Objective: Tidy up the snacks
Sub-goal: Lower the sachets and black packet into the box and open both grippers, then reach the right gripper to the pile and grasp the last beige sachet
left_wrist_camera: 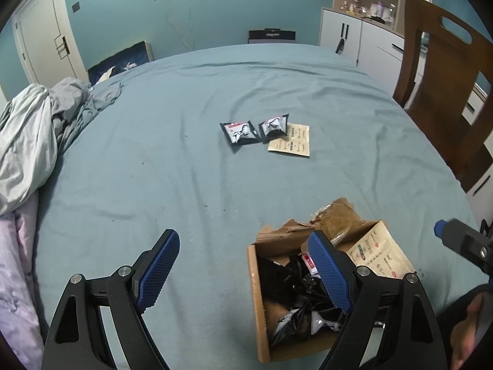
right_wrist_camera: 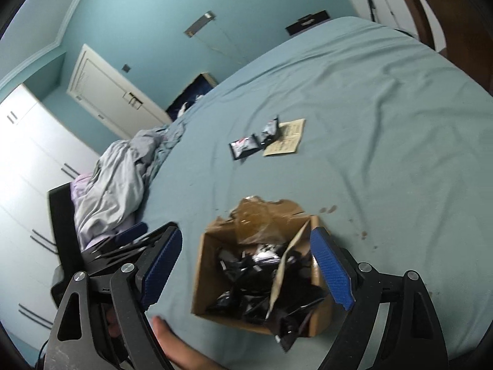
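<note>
Where box [right_wrist_camera: 203,265] hides packets [right_wrist_camera: 246,280] (partly), contents unclear

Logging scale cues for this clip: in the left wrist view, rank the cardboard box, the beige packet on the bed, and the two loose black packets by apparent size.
1. cardboard box, though it is nearest the camera.
2. beige packet.
3. left black packet.
4. right black packet, which looks crumpled, so its rank below the left one is unsure.

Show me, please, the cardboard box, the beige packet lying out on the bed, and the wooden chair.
cardboard box [right_wrist_camera: 201,273]: right wrist view, on its left wall.
beige packet [left_wrist_camera: 291,143]: left wrist view, on its printed face.
wooden chair [left_wrist_camera: 443,92]: left wrist view, on its backrest.
</note>
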Tool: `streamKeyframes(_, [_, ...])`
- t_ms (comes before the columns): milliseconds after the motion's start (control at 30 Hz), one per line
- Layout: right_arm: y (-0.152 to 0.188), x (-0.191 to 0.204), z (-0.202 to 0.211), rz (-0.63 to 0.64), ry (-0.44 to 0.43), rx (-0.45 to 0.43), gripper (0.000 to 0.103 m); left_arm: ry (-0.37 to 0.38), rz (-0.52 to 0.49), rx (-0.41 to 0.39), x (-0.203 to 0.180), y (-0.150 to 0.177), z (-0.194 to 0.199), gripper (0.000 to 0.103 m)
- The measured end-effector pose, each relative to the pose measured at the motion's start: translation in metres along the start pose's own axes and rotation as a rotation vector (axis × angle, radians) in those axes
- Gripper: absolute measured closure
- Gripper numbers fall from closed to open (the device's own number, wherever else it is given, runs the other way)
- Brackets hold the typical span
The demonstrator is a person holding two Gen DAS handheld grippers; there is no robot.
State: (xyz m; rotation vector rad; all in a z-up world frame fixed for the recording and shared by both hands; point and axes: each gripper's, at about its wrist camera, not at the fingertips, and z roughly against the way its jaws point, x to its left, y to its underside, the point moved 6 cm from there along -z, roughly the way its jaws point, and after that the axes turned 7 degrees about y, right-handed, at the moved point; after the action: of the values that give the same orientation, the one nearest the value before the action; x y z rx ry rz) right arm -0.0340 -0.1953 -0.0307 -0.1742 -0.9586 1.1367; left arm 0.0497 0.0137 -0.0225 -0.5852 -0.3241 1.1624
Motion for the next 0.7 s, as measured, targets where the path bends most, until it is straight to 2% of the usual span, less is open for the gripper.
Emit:
streamKeyframes(333, [-0.008,0.006,0.001,-0.001,0.086,-0.026,0.018,0.017,-0.025,0.020,-0.007,0.000,-0.001,0.016])
streamKeyframes(500, [-0.011,0.000,-0.005,-0.022,0.141,-0.007,0.018,0.006,-0.033,0.027,-0.008,-0.002,-0.006,0.016])
streamKeyframes(700, [-0.027,0.002,-0.018,-0.031,0.154,0.030,0.018,0.044,-0.015,0.053,-0.007,-0.002,-0.012,0.016])
